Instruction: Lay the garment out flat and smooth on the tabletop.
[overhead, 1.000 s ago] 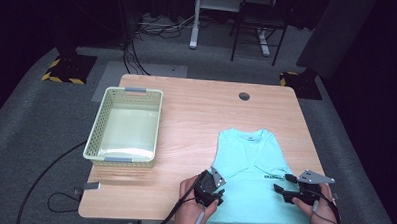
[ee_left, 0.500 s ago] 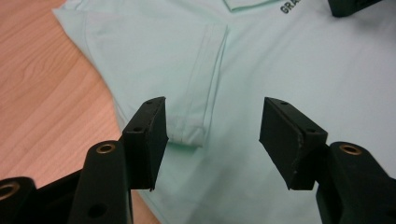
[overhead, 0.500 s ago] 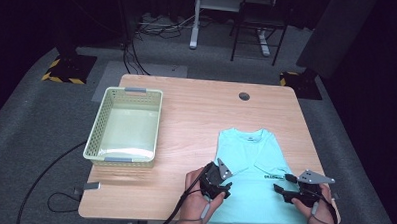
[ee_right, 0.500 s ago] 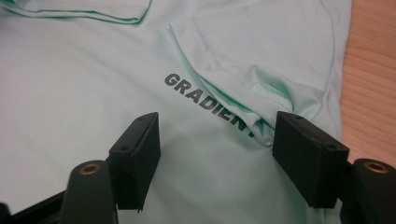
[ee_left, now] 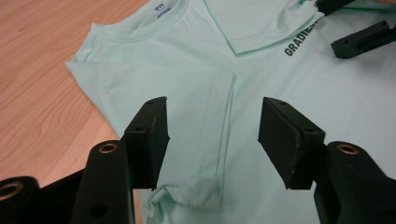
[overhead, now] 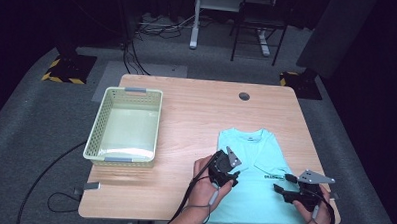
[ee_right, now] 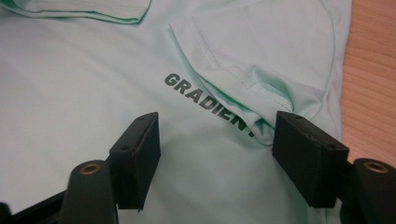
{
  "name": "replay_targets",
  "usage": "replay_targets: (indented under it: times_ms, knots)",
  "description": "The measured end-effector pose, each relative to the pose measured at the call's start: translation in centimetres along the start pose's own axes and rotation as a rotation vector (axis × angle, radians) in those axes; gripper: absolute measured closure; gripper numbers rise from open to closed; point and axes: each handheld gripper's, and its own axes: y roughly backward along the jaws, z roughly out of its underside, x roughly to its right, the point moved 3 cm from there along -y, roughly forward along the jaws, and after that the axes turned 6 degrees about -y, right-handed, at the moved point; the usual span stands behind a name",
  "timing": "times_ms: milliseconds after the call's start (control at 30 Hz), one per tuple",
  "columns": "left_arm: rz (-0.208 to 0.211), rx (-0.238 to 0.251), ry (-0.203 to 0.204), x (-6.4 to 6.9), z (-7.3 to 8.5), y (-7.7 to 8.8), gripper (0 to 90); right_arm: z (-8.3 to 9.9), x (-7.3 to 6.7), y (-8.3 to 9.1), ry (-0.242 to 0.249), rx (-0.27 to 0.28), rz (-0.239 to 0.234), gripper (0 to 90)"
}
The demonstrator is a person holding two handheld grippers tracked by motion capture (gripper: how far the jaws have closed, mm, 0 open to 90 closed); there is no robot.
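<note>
A mint-green T-shirt [overhead: 257,154] lies flat on the front right of the wooden table [overhead: 196,107], collar away from me and both sleeves folded inward. My left gripper [overhead: 225,170] hovers over the shirt's left side. In the left gripper view its jaws stand open [ee_left: 214,108] above the folded left sleeve [ee_left: 205,116], not touching it. My right gripper [overhead: 286,190] is low over the shirt's right side. Its jaws stand open [ee_right: 217,122] around the "GRADIENT" print [ee_right: 205,100] and the edge of the folded right sleeve [ee_right: 261,60], with no cloth pinched.
A pale yellow-green plastic basket [overhead: 97,131] stands on the left half of the table with nothing in it. A round cable hole [overhead: 244,96] sits near the far edge. Bare wood lies between the basket and the shirt. Chairs and desk legs stand on the floor beyond.
My left gripper has risen and moved away from me and to the right, further over the shirt. The right gripper has stayed put.
</note>
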Motion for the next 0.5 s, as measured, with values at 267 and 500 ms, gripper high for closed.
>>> replay_targets:
  times_ms: [267,500]
  knots:
    - [0.003,-0.004,-0.017,-0.3,-1.0,-1.5,42.9,0.0,0.1,0.0,-0.006,0.004,0.004,34.6]
    - [0.036,-0.039,-0.044,0.1,-1.3,-4.0,46.8,0.0,0.1,0.0,-0.007,0.004,0.004,34.7]
